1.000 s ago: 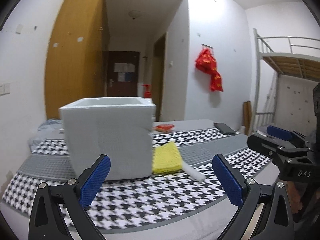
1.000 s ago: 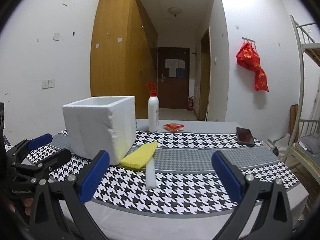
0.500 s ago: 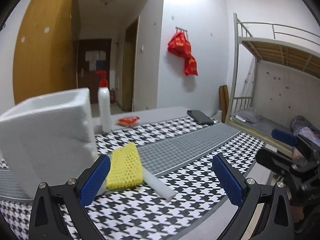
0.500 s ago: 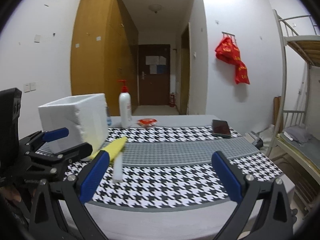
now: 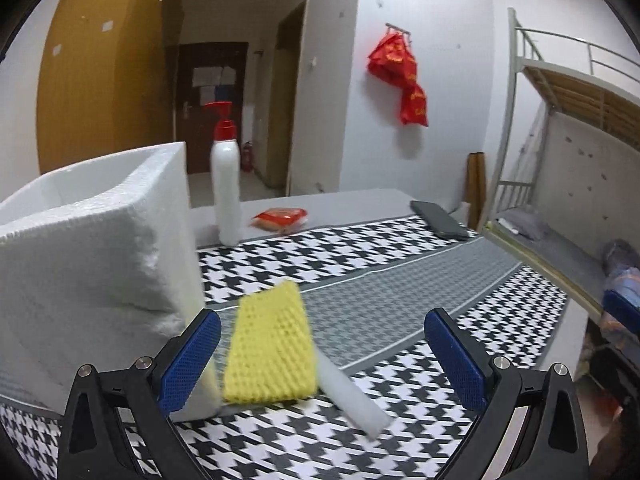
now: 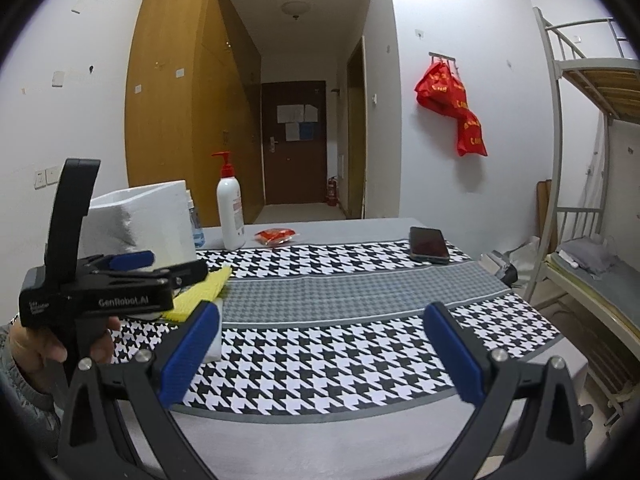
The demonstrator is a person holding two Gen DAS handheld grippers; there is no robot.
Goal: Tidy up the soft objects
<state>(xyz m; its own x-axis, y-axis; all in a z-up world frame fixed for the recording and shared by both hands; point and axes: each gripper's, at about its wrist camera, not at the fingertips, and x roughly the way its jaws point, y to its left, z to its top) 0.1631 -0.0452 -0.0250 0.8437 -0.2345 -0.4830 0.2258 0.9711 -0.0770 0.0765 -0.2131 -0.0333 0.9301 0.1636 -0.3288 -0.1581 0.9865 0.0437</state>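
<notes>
Fingers of our left gripper [image 5: 320, 352] stand spread wide with nothing between the pads, and we judge that the gap is kept broad so it can take the yellow sponge [image 5: 270, 346] across its width. The sponge lies flat on the houndstooth tablecloth [image 5: 400, 264], just ahead of the left blue pad [image 5: 190, 360] and closer to it than to the other. A white foam strip [image 5: 348, 394] lies touching the sponge's right edge, and another pale piece shows at the sponge's near left corner, though blur keeps us from saying what it is. The white foam box [image 5: 92, 248] stands open-topped just left of the sponge; we take it as the likely place for the soft things. We hold this gripper low and roughly level, aimed along the table toward the sponge, as the right view shows with our left hand [image 6: 60, 344] under its handle.

Our right gripper [image 6: 320, 352] is likewise spread and empty, held back at the table's near edge, well apart from the sponge [image 6: 202, 290].

Farther off stand a pump bottle [image 5: 226, 188], a red packet [image 5: 280, 216] and a dark phone [image 6: 428, 244].
</notes>
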